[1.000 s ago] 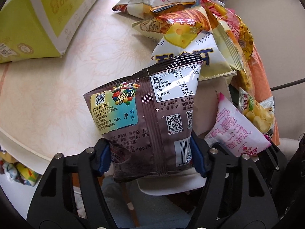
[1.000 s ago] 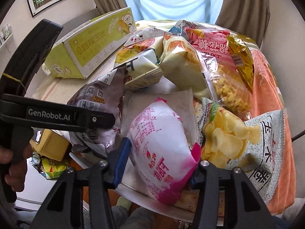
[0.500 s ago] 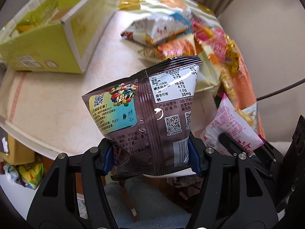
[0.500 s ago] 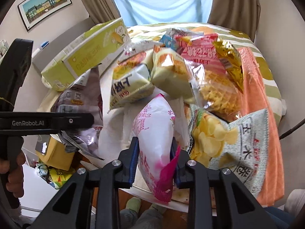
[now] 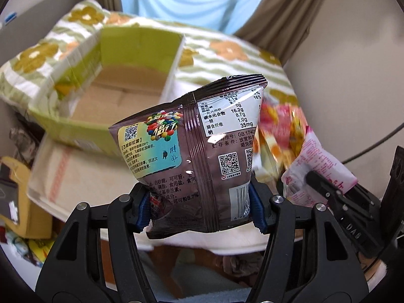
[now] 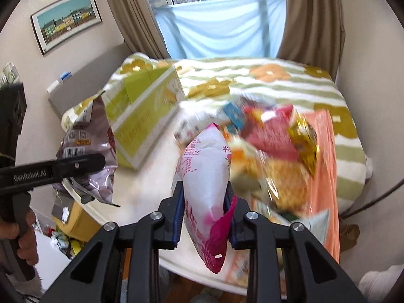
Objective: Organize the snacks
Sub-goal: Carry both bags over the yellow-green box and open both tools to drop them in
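While the left gripper [image 5: 202, 207] clamps a glossy brown crinkled packet [image 5: 192, 156] at frame centre, the right gripper [image 6: 204, 217] pinches a smooth white-and-pink pouch [image 6: 207, 181], lower centre, near an open green cardboard box [image 5: 75, 126].

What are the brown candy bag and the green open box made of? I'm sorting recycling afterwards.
Brown candy bag: glossy plastic film by the look, with sharp highlights, wrinkles and a crimped top seal. Green open box: probably cardboard, matte printed outside, plain tan inside, stiff folded flaps.
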### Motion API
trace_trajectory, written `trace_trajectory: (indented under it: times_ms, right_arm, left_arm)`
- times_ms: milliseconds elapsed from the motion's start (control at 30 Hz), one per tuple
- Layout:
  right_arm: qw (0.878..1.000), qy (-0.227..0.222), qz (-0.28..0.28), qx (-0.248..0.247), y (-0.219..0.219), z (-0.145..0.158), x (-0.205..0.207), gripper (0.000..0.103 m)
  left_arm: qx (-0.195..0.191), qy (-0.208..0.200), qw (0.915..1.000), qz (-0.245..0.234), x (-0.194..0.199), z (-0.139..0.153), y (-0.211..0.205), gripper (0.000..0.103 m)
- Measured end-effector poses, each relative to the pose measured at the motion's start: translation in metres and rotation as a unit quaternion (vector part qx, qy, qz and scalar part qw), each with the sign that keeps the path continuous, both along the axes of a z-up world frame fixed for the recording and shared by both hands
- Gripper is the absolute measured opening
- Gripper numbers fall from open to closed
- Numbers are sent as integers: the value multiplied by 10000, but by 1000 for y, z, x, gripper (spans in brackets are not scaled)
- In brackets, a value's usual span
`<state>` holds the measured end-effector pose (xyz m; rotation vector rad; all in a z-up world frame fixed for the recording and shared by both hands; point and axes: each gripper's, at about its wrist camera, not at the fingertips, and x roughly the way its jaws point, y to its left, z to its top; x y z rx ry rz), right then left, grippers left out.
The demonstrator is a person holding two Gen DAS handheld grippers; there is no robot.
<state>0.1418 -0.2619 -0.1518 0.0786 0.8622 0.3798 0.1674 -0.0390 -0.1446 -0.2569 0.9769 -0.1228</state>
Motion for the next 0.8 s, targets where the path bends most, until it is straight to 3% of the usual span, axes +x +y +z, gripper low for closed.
trace_trajectory:
  times_ms: [200, 400, 633, 800]
  right_arm:
    - [9993, -302, 14, 242, 48, 38, 34, 26]
    - [9981, -417, 17, 461, 115, 65, 68, 26]
    - [9977, -252, 45, 634, 190, 65, 105, 26]
    - [9980, 99, -181, 591, 227, 51, 122, 26]
  left_arm:
    - [8, -318, 9995, 83, 34, 28, 61, 58]
    - [219, -293, 9993, 72, 81, 38, 128, 59]
    - [487, 135, 9986, -180, 126, 16, 183, 59]
    - [716, 448, 9944, -636, 150, -11, 190, 59]
